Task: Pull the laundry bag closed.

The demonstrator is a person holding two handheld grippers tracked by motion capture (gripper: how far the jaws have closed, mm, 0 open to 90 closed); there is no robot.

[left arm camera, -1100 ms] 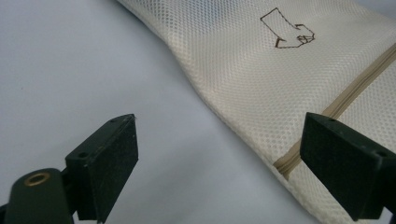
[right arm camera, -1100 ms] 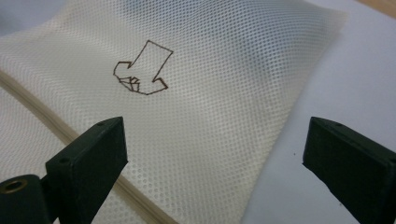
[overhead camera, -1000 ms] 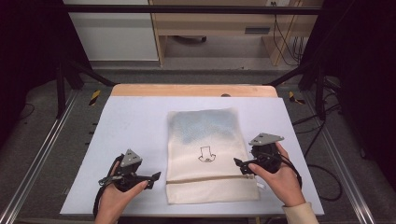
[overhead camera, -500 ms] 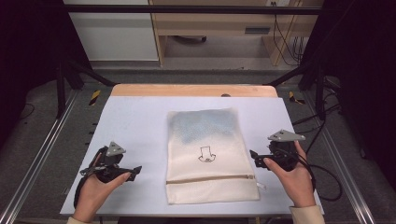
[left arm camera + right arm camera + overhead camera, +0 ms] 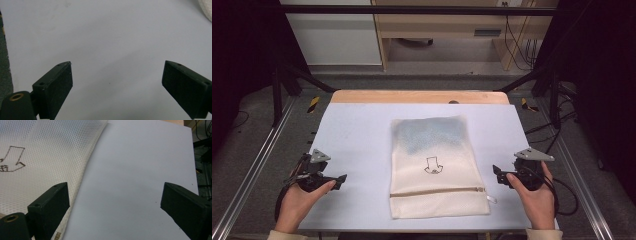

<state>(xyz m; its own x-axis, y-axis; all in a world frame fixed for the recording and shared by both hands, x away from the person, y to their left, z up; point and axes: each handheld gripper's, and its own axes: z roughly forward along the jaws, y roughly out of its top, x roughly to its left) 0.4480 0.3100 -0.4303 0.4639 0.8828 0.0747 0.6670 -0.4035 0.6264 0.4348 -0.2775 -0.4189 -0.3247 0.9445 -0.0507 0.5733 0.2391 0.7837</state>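
— Where does the mesh laundry bag (image 5: 437,167) sit on the worktop (image 5: 357,135)?

— Flat, near the middle of the worktop, a little toward the person's edge. Its long axis runs away from the person: the zipper (image 5: 438,190) end lies nearest them, and the bluish top end lies farthest. A small arrow drawing (image 5: 432,165) sits just beyond the zipper, about midway across the bag.

— Which hand-held gripper is closer to the bag?

— The right hand-held gripper (image 5: 501,175). It hangs just beside the bag's right edge, level with the zipper, with its jaws turned toward the bag. In the right gripper view the mesh (image 5: 45,162) fills the left side, and the bag's edge runs up between the two jaws.

— And the other one?

— The left hand-held gripper (image 5: 339,179) is well apart from the bag's left edge, with bare worktop between them. The left gripper view gives plain worktop (image 5: 110,45) ahead and only a corner of the bag (image 5: 206,7) at the top right.

— Are they holding anything?

— No. Both stand with jaws spread wide and nothing between them.

— So what does a grasp turn on?

— I'd judge that the right side needs only a short reach leftward to the zipper end, while the left must cross to the bag first.
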